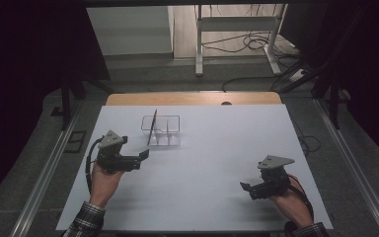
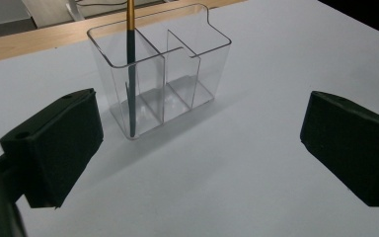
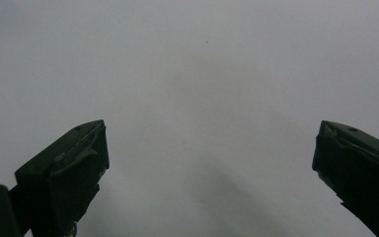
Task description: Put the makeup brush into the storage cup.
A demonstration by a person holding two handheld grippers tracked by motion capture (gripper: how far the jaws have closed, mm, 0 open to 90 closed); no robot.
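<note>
Clear organizer (image 2: 160, 79) stands upright on the white table (image 1: 212, 168), toward the far left-centre, three compartments divided by clear walls. Brush (image 2: 131, 69), gold upper shaft and dark lower part, leans in the end compartment with its tip down at the floor of the box; the wall keeps it propped near upright, so it looks already stowed

Left gripper (image 1: 144, 154) sits just in front of the organizer, near but not touching, jaws spread wide with nothing between them. In the left gripper view the box falls in the gap between the jaws, so it reads as either just let go of the brush or lined up on the box, can't tell which

Right gripper (image 1: 245, 187) is well apart at the near right of the table, low over bare surface, jaws also wide and empty. Probably parked out of the way, since all the work is on the left side
</note>
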